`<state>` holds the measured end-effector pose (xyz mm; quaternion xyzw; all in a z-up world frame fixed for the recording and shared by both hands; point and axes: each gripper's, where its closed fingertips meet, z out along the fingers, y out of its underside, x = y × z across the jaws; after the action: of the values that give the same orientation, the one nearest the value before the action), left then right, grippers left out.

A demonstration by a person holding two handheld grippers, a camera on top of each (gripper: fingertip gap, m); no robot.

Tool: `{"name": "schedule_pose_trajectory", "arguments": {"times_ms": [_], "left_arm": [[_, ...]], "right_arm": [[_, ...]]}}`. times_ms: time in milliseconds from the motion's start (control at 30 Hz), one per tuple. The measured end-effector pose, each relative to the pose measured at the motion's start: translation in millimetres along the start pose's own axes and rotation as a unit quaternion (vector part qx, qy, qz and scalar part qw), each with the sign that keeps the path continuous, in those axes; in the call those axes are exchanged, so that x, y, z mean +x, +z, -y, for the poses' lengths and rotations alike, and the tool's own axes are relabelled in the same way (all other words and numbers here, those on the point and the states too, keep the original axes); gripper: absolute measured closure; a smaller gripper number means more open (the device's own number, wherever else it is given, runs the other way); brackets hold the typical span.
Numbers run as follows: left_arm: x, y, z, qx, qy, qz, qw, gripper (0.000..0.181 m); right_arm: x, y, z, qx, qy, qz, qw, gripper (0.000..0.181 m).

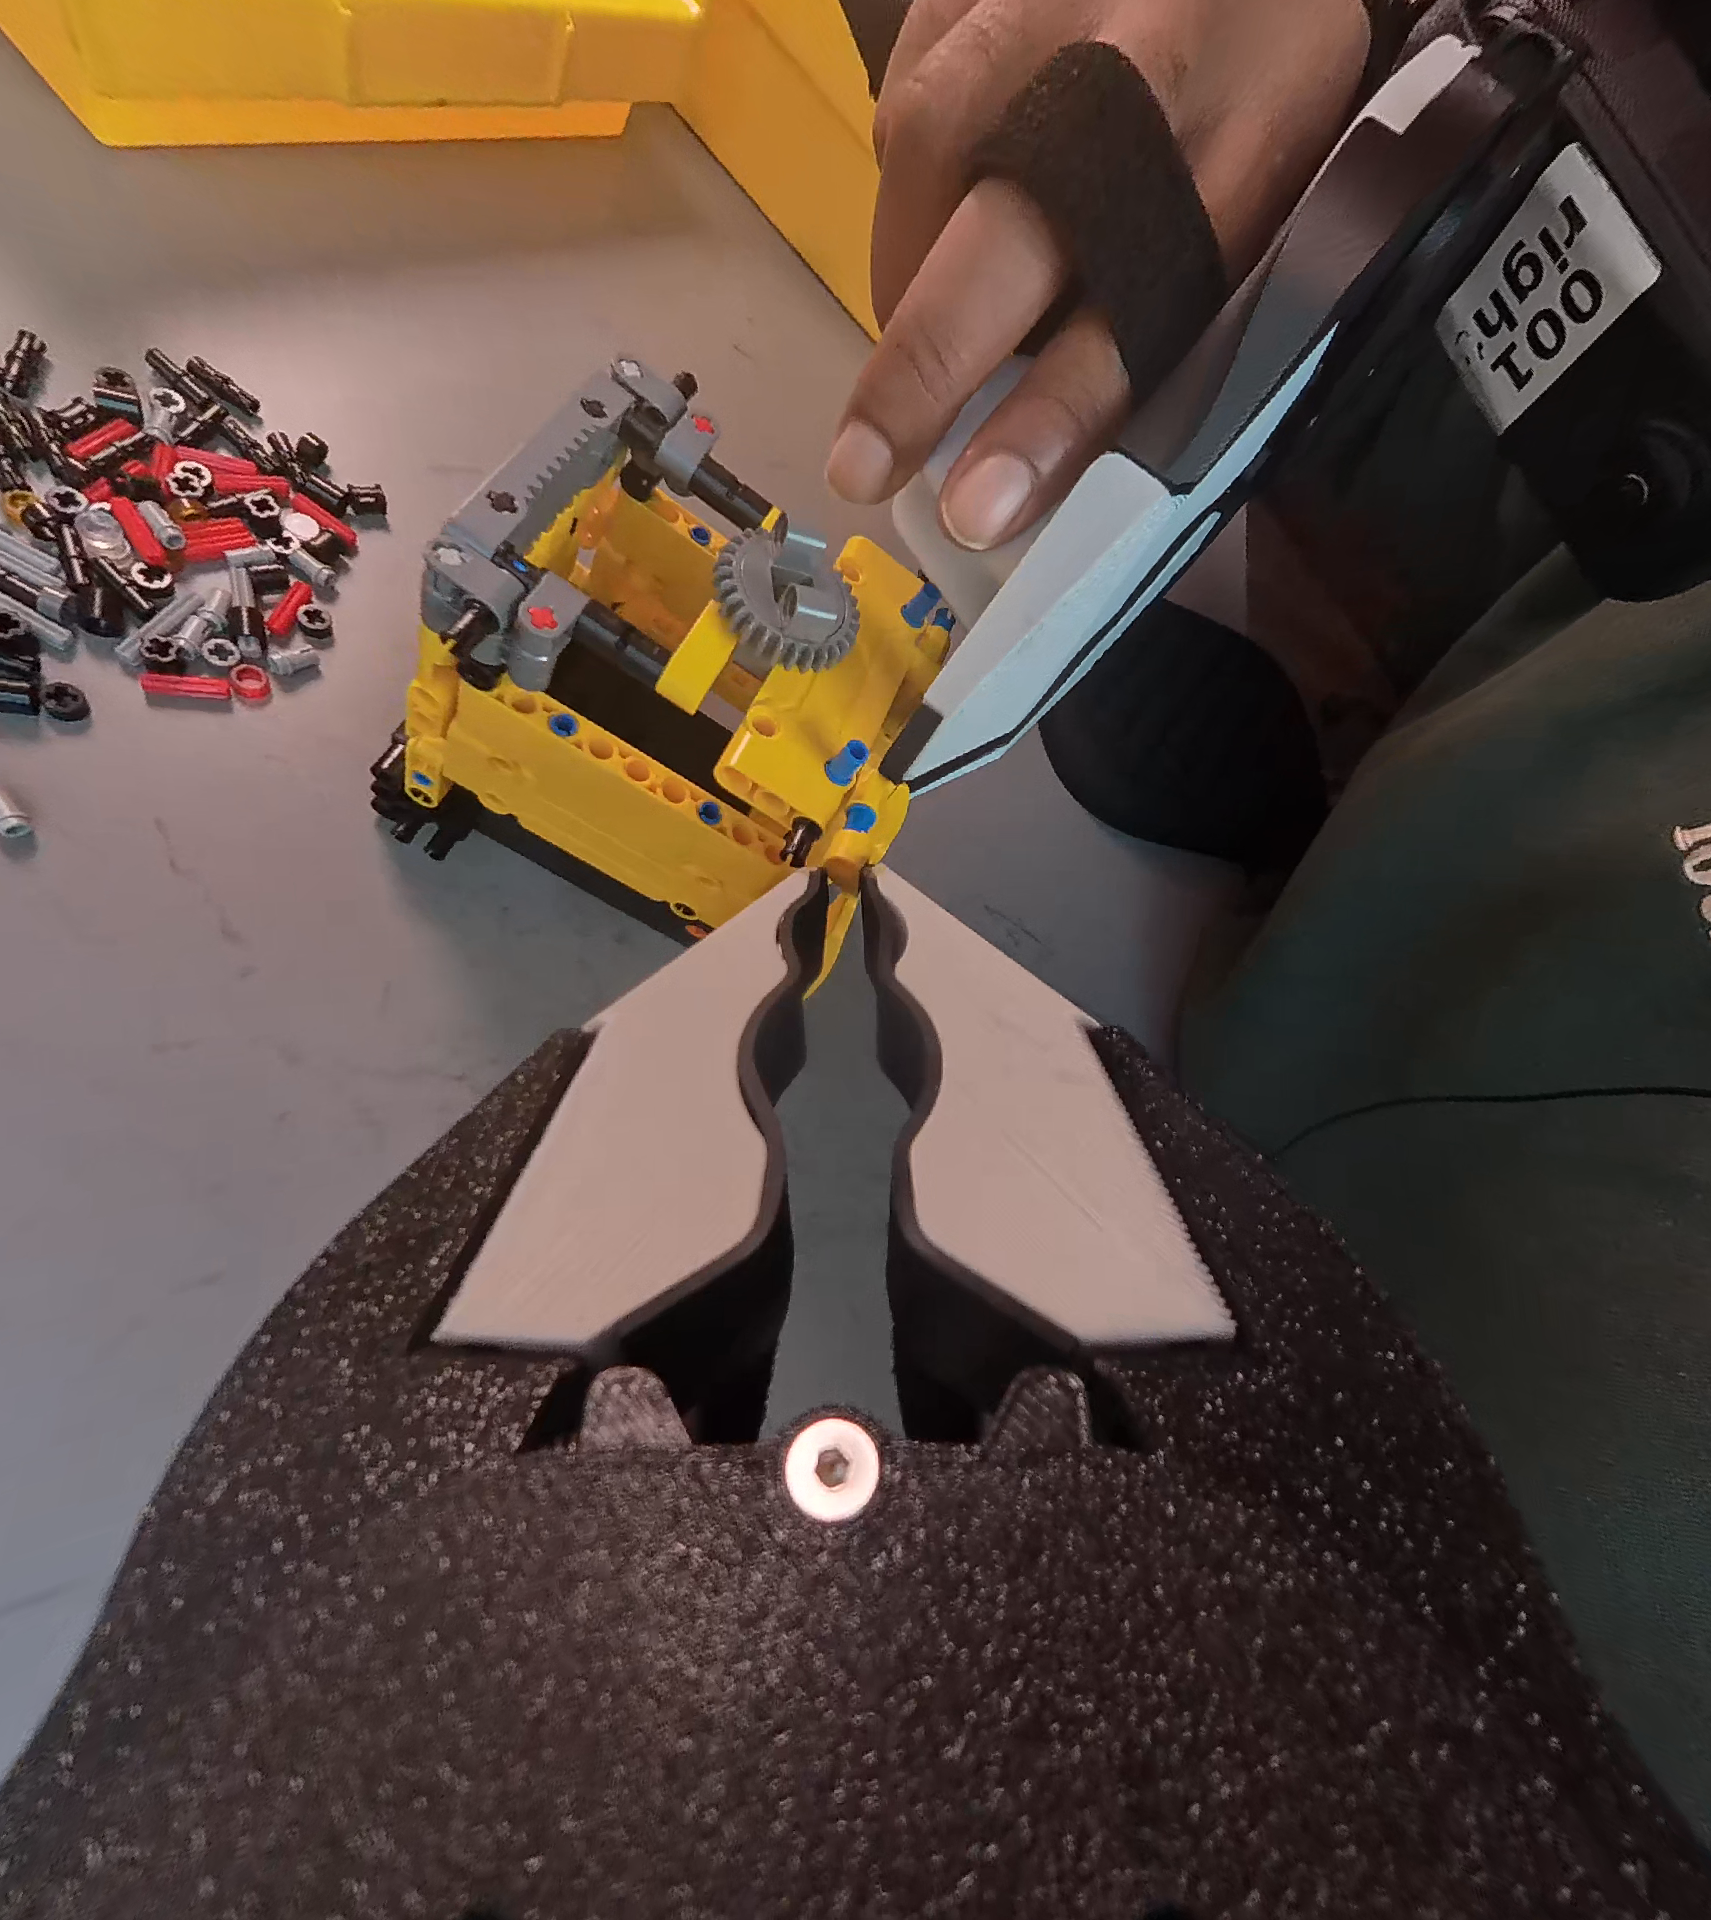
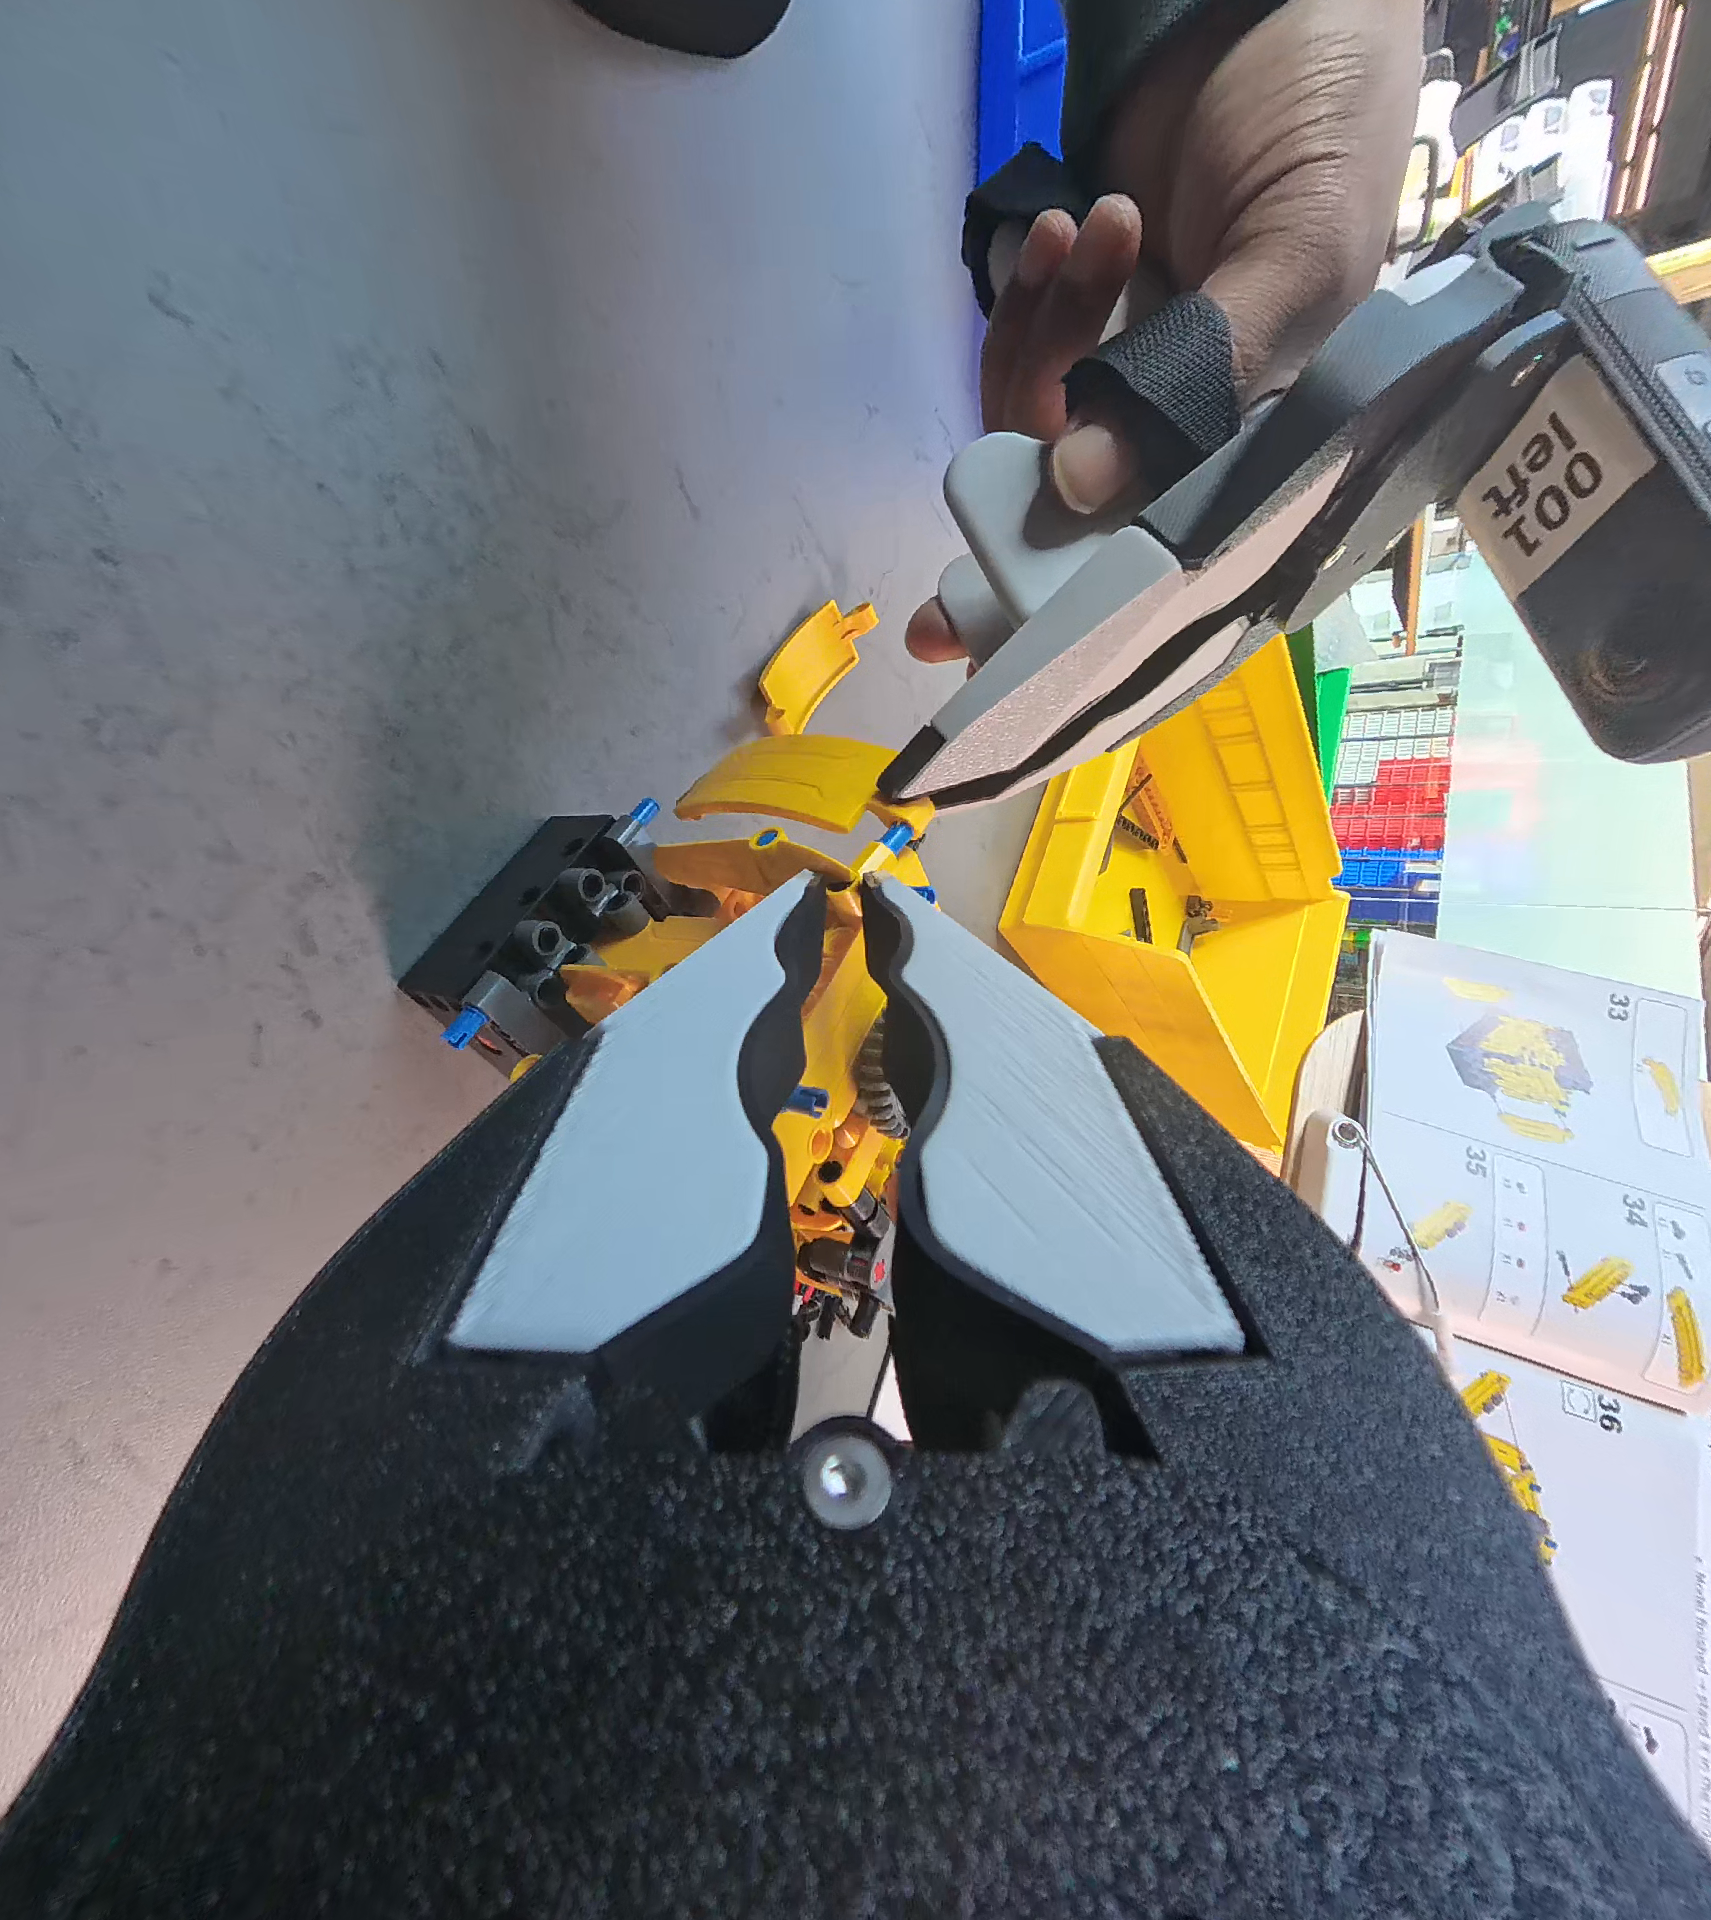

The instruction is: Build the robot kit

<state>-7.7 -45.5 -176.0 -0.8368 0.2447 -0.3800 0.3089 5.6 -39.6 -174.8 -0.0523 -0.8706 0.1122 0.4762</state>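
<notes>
Left gripper (image 1: 838, 878) nipping yellow panel (image 2: 789, 781), right gripper (image 2: 838, 881) nipping model (image 1: 643, 665), yellow bin (image 2: 1183, 935) holding few parts, loose pins (image 1: 103, 530) beside

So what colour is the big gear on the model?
Grey gear, clearest in the left wrist view.

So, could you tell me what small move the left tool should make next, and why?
Probably ease the left tool slightly toward the yellow model, seating the curved yellow panel it pinches onto the blue pin. The panel's end sits right beside that pin, apparently not pressed on yet, while the right tool is shut on the model's corner, steadying it.
</notes>
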Motion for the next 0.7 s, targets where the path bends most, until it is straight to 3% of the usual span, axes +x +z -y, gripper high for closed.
{"name": "schedule_pose_trajectory", "arguments": {"times_ms": [267,533,700], "left_arm": [[-0.4,1.1,-1.2,-0.014,0.031,0.003,0.999,0.175],[-2.7,1.3,-4.4,-0.082,0.193,0.103,0.972,0.174],[-4.3,2.3,-3.9,-0.105,0.247,0.129,0.955,0.174]], "right_arm": [[-0.2,0.3,1.7,0.009,-0.005,0.006,1.000,0.175],[-0.4,0.1,3.0,0.028,0.011,0.030,0.999,0.175],[-0.5,-0.5,2.7,0.047,0.037,0.048,0.997,0.174]]}}
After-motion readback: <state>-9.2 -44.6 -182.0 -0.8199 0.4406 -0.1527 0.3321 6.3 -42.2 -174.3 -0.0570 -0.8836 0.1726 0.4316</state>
